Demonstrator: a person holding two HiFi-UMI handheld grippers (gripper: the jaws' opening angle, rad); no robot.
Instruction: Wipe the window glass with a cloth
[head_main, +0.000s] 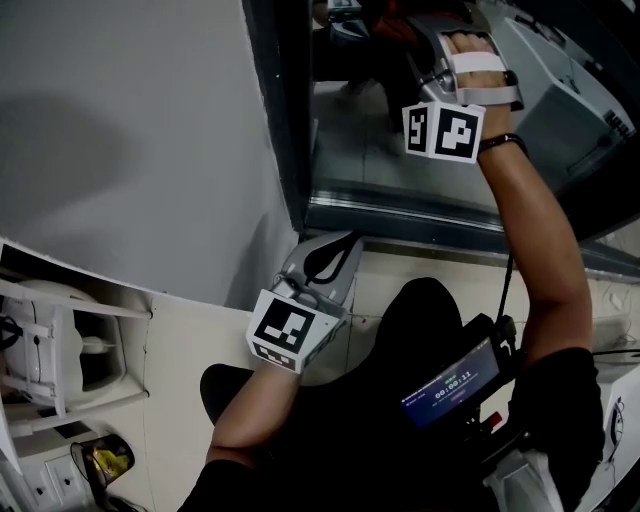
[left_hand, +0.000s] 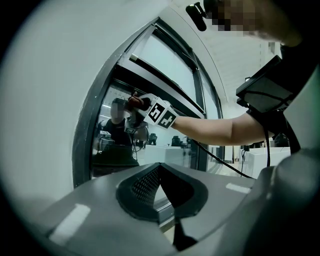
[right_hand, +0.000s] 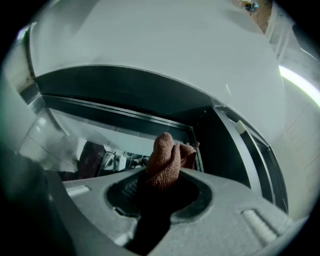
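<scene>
Two claws: the right claw (right_hand: 160, 186) is raised to the window and pinches a wad of fabric; the left claw (left_hand: 160, 184) hangs low by the foot of the window, pressed together with nothing in it.
Cloth: the cloth (right_hand: 163, 159) is rust-brown with a coarse knit or terry weave. It is bunched into a rounded lump that sticks out past the right claw's tips, so it looks soft and easily squashed.
Window glass: the window glass (head_main: 385, 140) is smooth, hard and reflective, mirroring the person and the room.
Frame: the frame (head_main: 292, 120) is dark and straight-edged, probably metal. It is set in a matt grey wall (head_main: 130, 130).
Cloth position: it is up against or just before the pane, near an upper corner by the right gripper view. No view settles whether it touches the glass.
Done so far: the cloth is gripped and brought to the glass. No streaks, damp patches or clean bands show, so the area already wiped cannot be judged.
Left to do: as far as can be judged, most or all of the pane.
</scene>
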